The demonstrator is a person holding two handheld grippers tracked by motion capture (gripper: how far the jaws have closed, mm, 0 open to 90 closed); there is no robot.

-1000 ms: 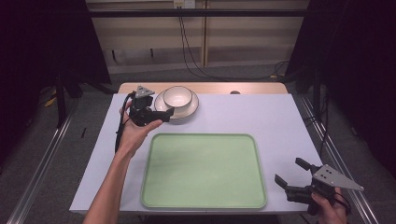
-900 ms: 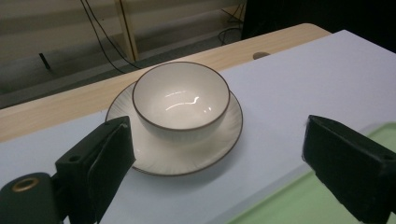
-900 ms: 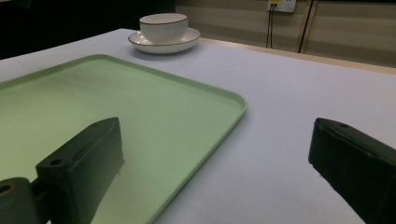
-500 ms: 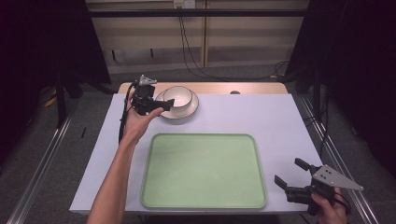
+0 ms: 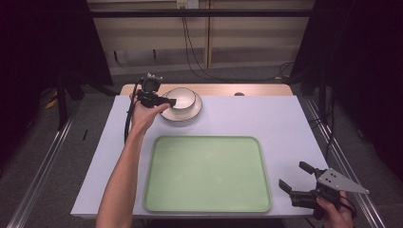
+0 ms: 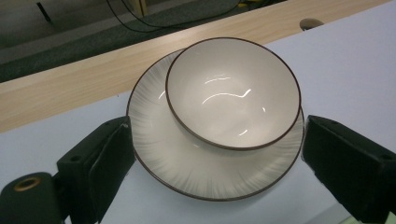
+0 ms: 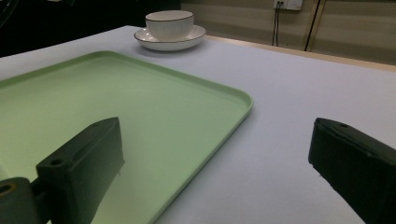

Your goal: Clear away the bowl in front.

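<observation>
A white bowl (image 6: 233,93) with a dark rim sits in a white ribbed plate (image 6: 154,116) at the table's far left. From above, the bowl (image 5: 183,97) and plate (image 5: 187,114) lie just right of my left gripper (image 5: 166,101), which points at them. In the left gripper view my left gripper (image 6: 219,172) is open, one jaw on each side of the plate's near part, pressing on nothing. My right gripper (image 5: 291,175) is open at the front right corner, beside the green tray (image 5: 207,173). Its own view shows my right gripper (image 7: 219,177) empty over the tray's edge.
The green tray (image 7: 70,102) covers the middle front of the white table top (image 5: 266,118) and holds nothing. A wooden strip (image 5: 247,90) runs along the far edge. Cables hang behind the table. Metal rails run along both sides on the floor.
My left hand has moved away from me toward the far edge and slightly right, closing on the bowl and plate. The right gripper has stayed put.
</observation>
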